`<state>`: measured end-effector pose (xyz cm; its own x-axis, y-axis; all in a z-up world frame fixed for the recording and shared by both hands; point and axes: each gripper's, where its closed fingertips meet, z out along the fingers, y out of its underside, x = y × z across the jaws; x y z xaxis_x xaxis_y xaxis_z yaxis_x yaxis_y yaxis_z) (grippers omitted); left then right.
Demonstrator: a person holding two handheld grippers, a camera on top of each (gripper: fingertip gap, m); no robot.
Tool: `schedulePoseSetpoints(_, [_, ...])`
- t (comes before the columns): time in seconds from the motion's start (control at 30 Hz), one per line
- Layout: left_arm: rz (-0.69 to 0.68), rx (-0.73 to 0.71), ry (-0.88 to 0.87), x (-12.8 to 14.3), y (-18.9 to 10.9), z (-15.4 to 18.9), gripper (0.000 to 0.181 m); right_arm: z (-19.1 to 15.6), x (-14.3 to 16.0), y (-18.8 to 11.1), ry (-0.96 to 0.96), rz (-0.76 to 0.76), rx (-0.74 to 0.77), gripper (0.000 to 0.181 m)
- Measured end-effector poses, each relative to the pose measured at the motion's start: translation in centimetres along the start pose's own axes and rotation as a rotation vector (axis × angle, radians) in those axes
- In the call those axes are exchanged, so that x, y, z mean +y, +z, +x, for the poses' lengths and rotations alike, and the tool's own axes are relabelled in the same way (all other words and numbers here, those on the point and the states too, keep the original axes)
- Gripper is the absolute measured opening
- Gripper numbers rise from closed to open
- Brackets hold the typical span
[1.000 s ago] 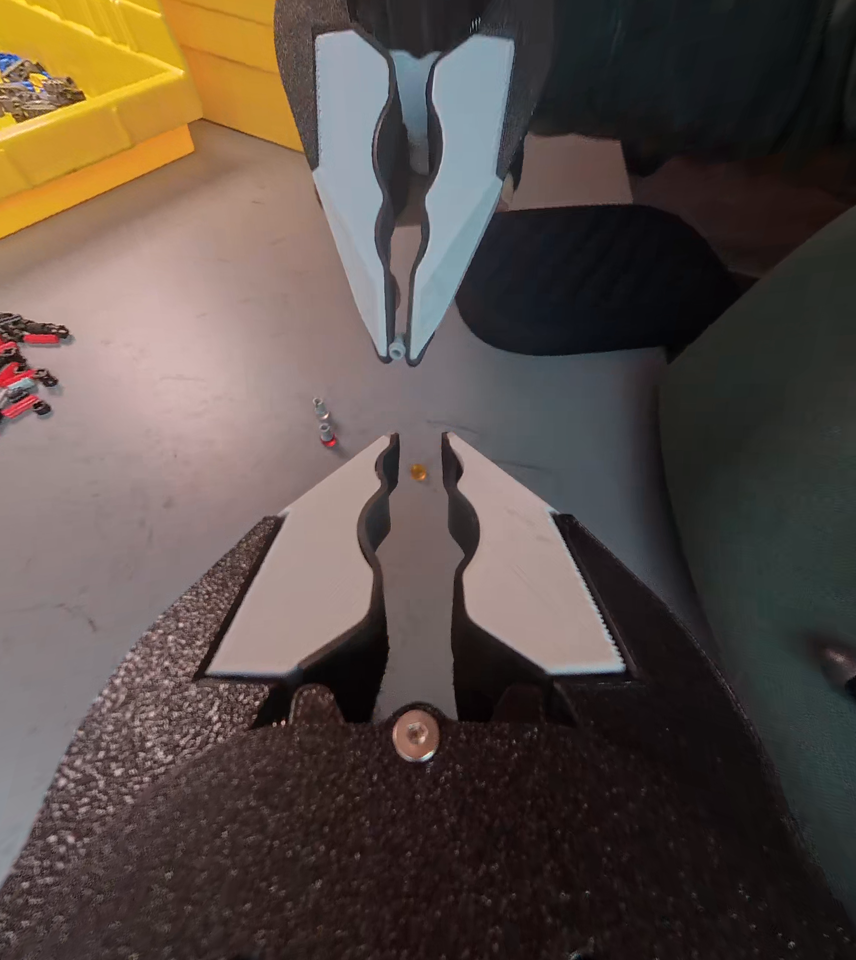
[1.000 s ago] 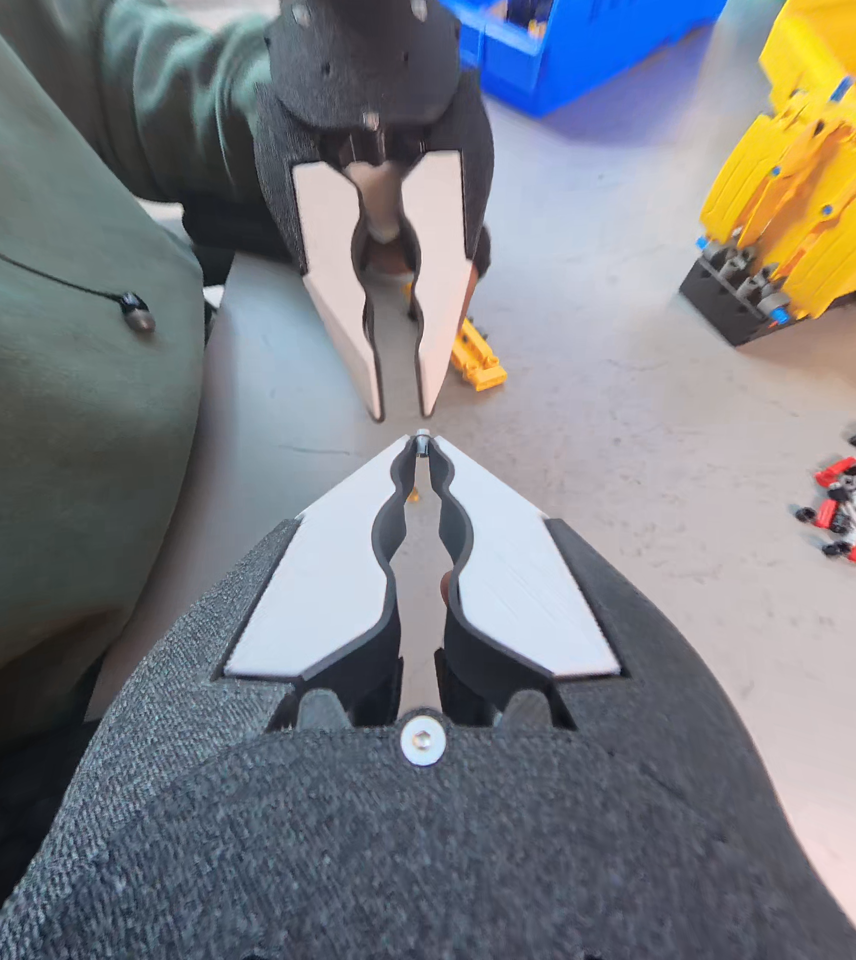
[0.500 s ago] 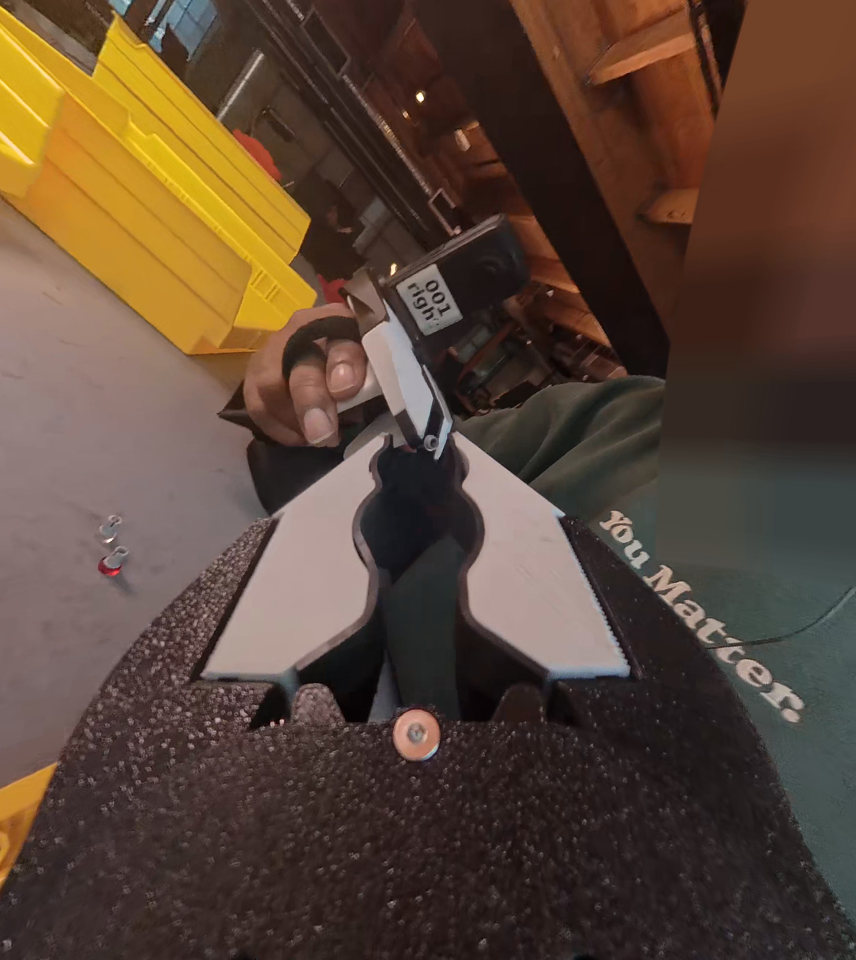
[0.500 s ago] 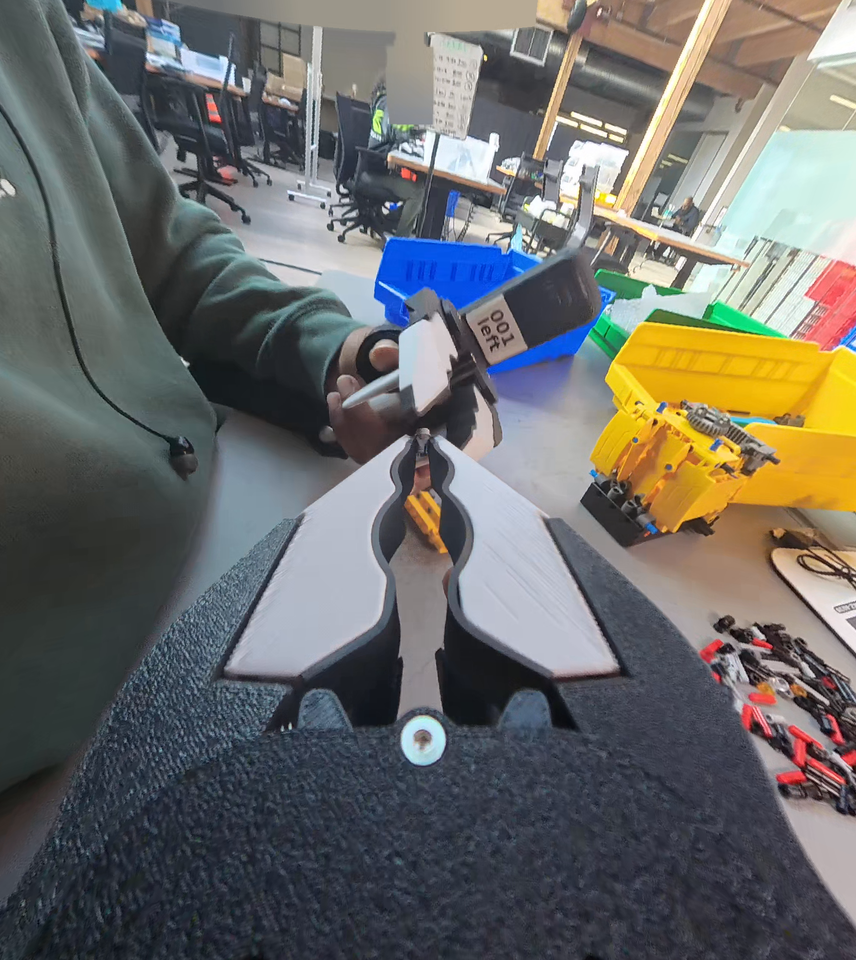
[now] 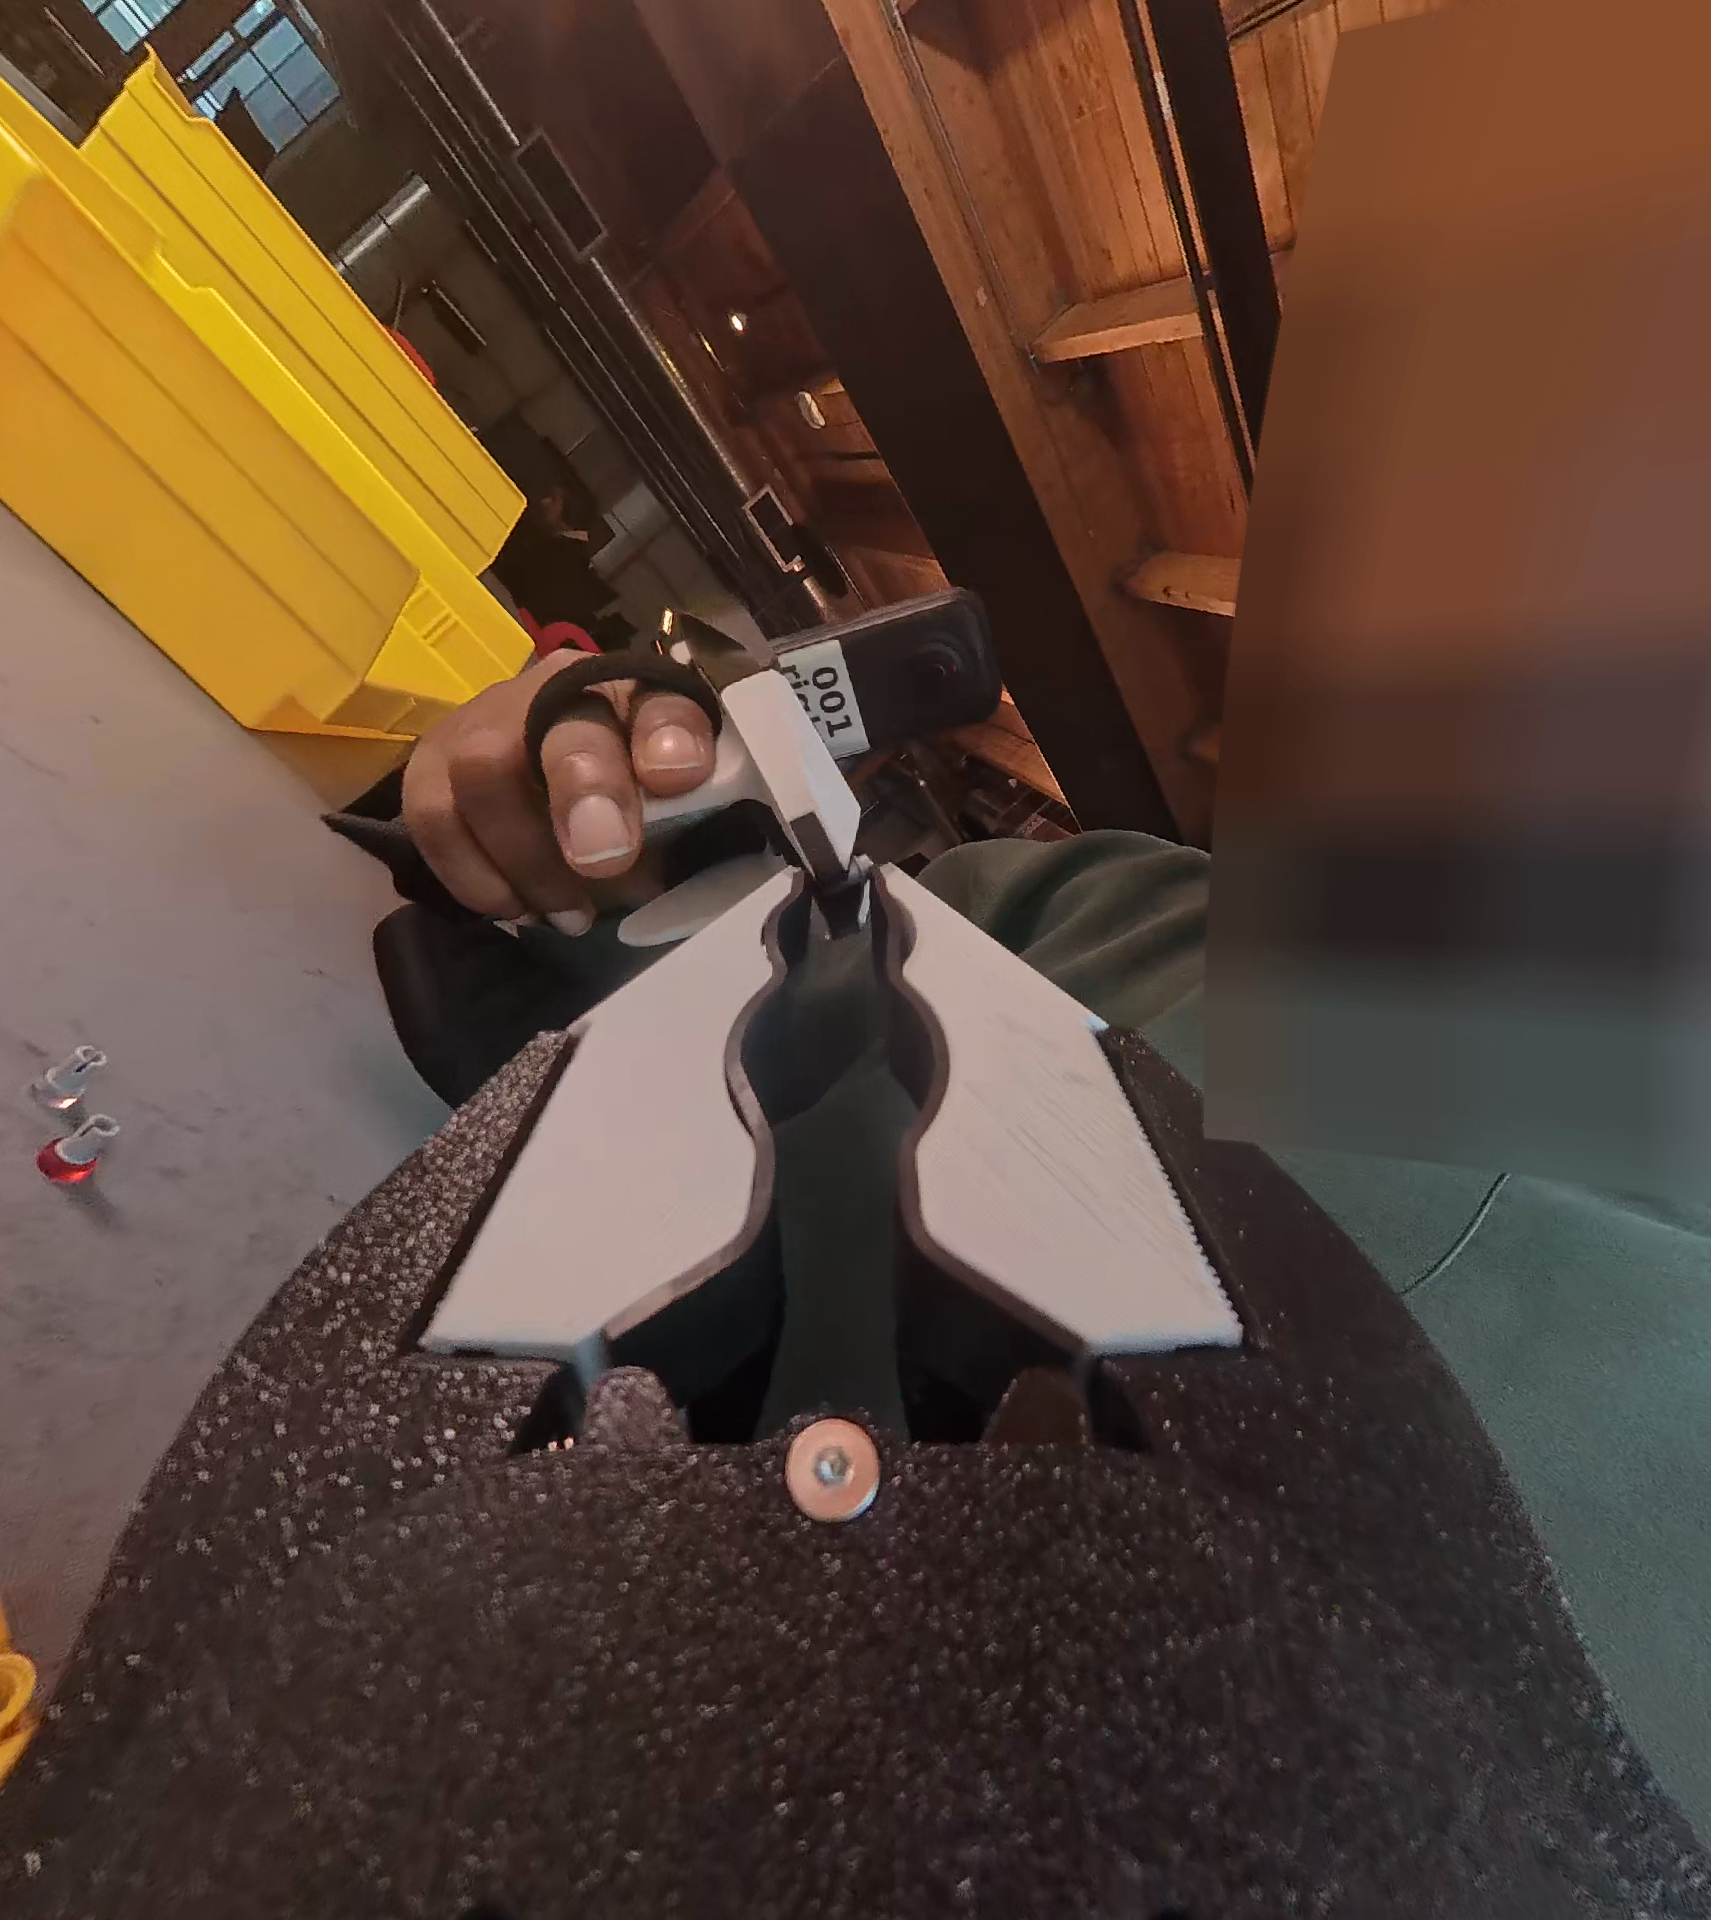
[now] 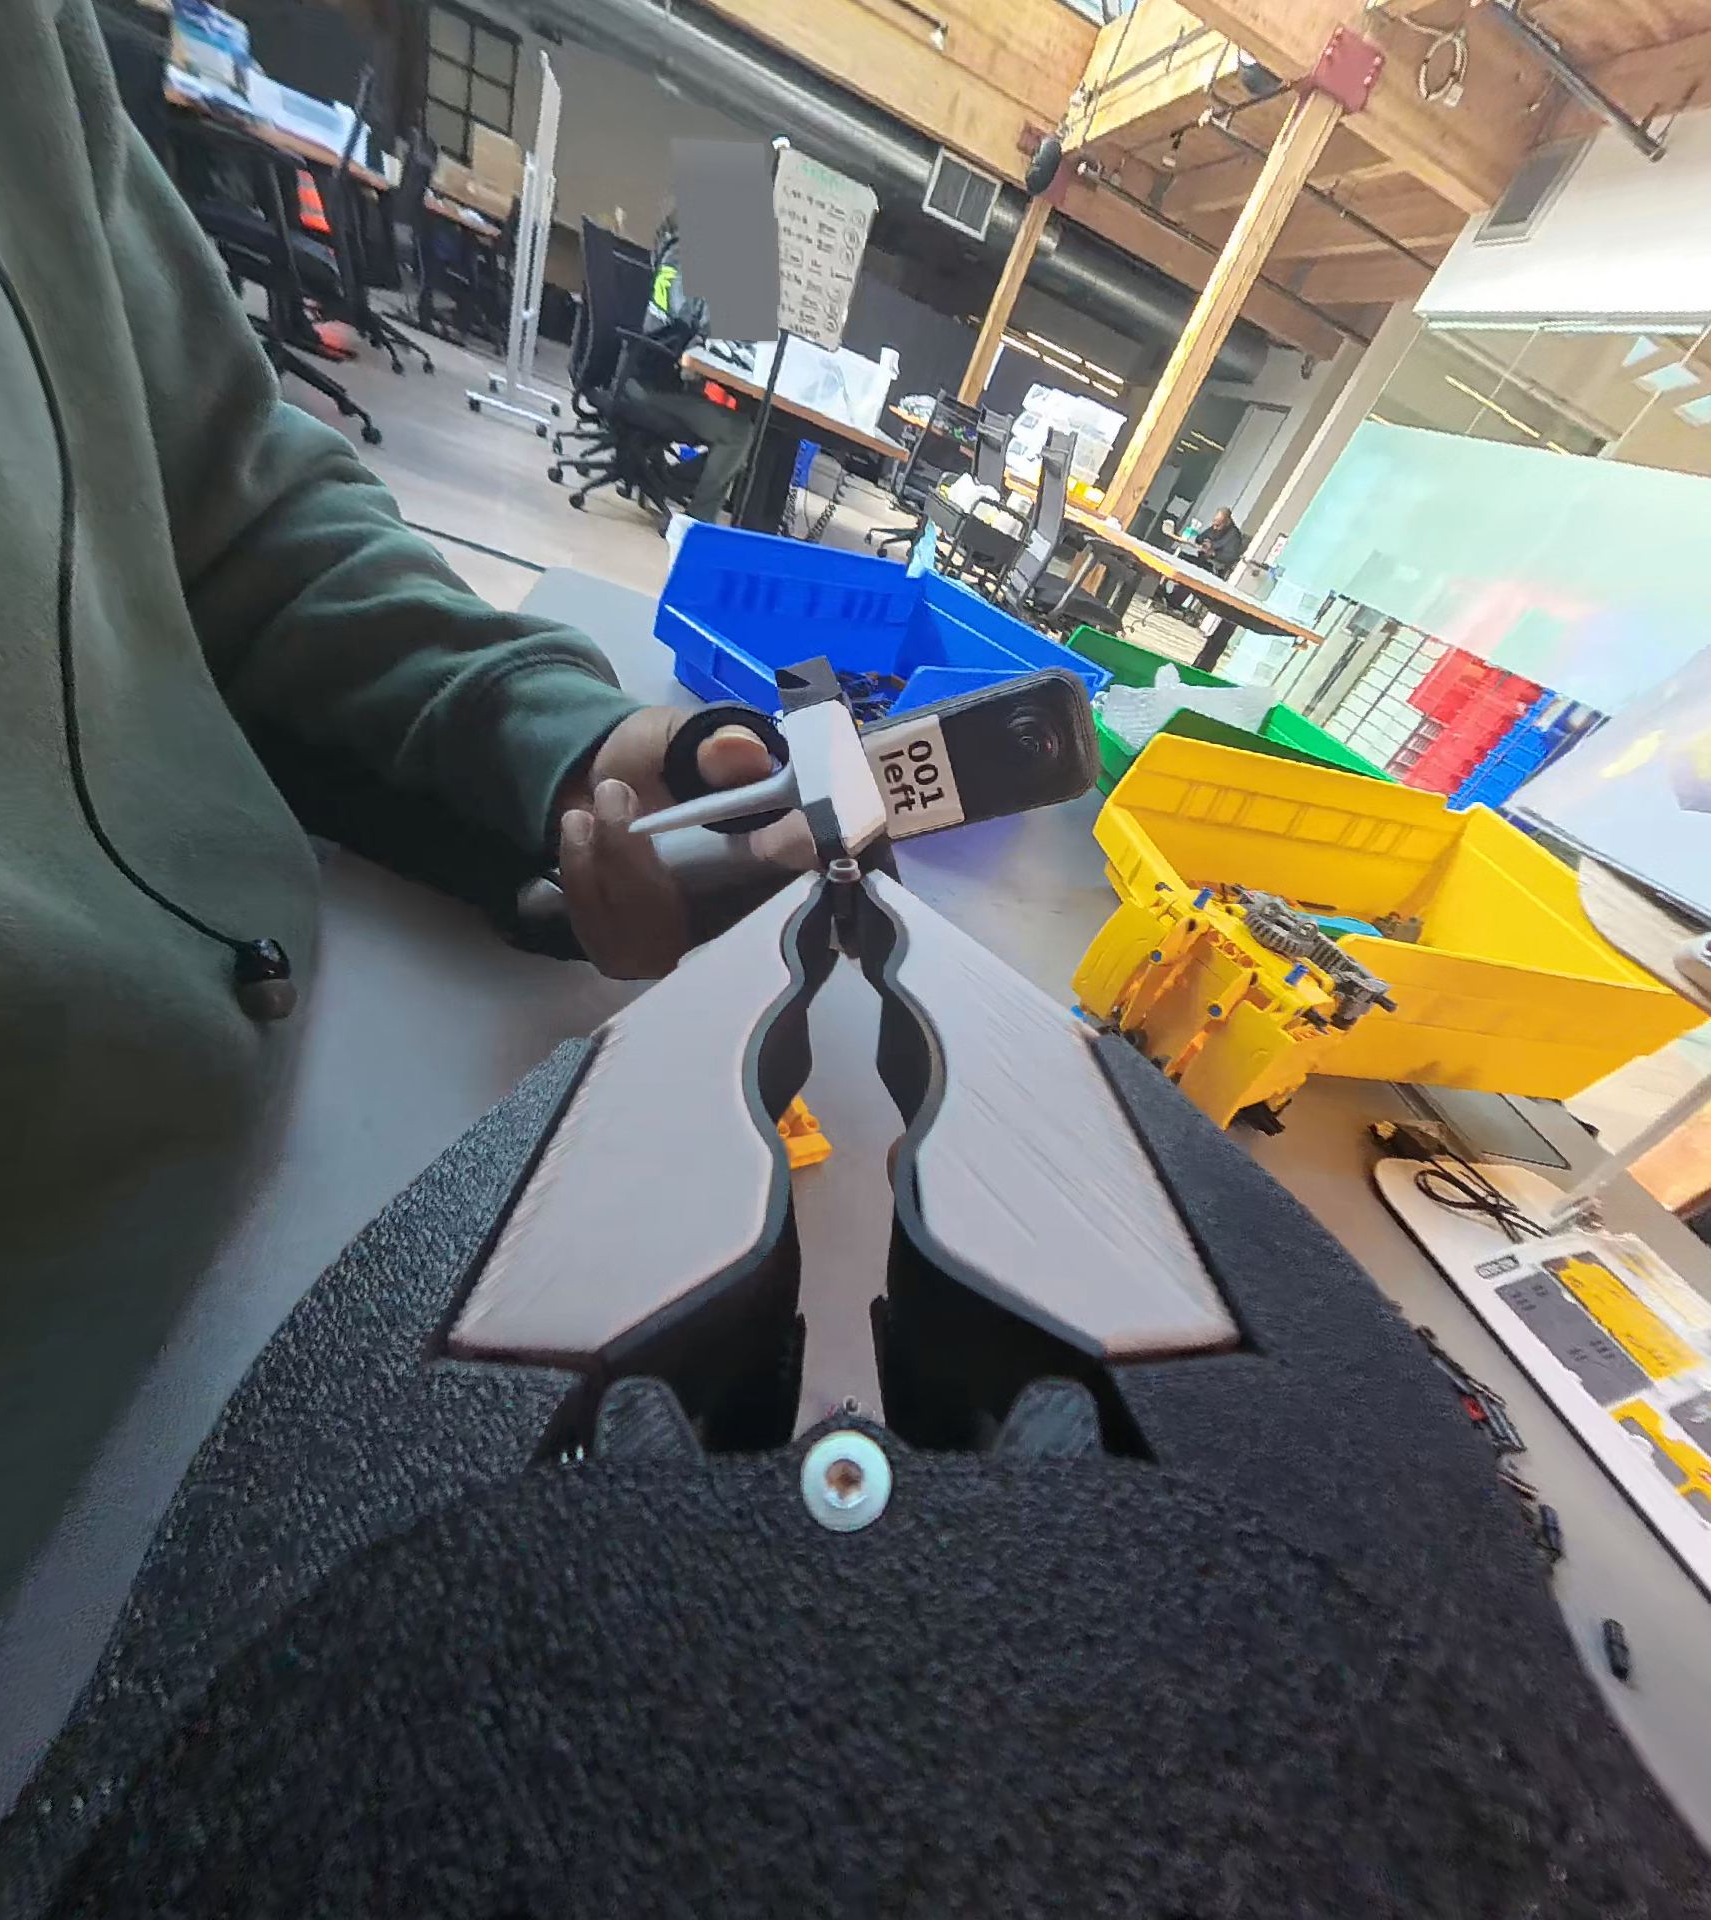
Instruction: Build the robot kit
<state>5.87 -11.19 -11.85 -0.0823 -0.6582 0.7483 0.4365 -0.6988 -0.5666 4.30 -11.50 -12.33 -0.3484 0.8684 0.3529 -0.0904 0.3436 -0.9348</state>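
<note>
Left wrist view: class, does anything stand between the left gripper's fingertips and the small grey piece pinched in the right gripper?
Nothing visible does. The right gripper pinches the small grey piece at its tips, which sit right at the left gripper fingertips, high above the table.

place: likely open office-workshop | desks (image 6: 799, 416), office chairs (image 6: 612, 416), parts bins (image 6: 1402, 894), timber beams (image 6: 1215, 301)

Two close wrist views, facing each other

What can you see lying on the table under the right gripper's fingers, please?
Between the right gripper's fingers, part of a small yellow brick shows on the grey table; the rest is covered.
</note>
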Motion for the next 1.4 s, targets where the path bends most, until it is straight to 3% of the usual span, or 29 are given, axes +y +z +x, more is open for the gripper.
schedulePoseSetpoints(0.37, [0.024, -0.015, -0.007, -0.3, -0.3, -0.1, 0.010, 0.6, 0.2, 0.8, -0.168, -0.050, 0.111, 0.006])
schedulePoseSetpoints(0.6, [-0.004, -0.045, 0.019, 0.2, -0.3, -0.7, 0.009, 0.5, 0.7, 0.5, -0.233, -0.092, 0.107, 0.011])
schedulePoseSetpoints(1.2, [0.052, 0.001, -0.059, -0.1, -0.5, -0.7, 0.001, 0.1, 0.5, 0.2, -0.114, -0.039, 0.047, 0.007])
schedulePoseSetpoints(1.4, [0.035, -0.138, 0.023, -0.4, -1.2, -2.3, 0.004, 0.8, 1.8, -0.1, -0.058, -0.092, 0.040, 0.006])
